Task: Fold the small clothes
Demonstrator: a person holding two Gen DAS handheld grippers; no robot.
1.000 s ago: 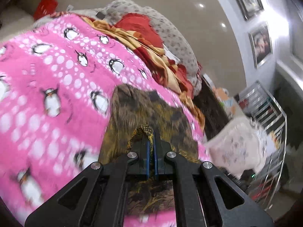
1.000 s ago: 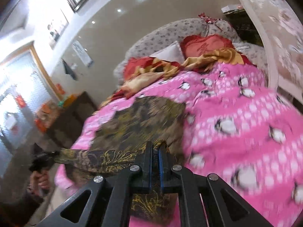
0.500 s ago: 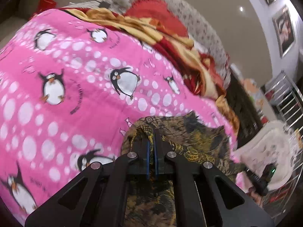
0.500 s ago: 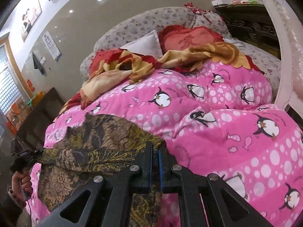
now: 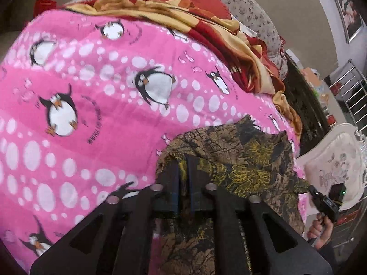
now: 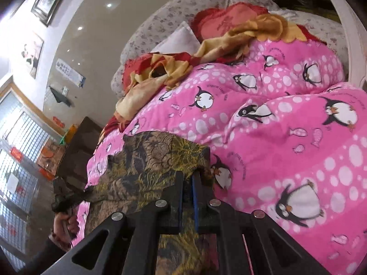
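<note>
Brown-and-gold patterned garment [image 5: 238, 160] spread on pink penguin blanket [image 5: 91, 114], one edge clamped in left gripper [image 5: 183, 171], another edge clamped in right gripper [image 6: 188, 183], red-and-gold bedding [image 6: 174, 66] seen beyond both.

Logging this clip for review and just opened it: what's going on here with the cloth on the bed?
A person is working a dark, gold-patterned garment with two handheld grippers on a pink penguin quilt. The left gripper and the right gripper are each shut on an edge of the garment, which lies partly spread on the quilt with its near part hanging over the bed's edge. The fold looks under way, not finished.
</note>
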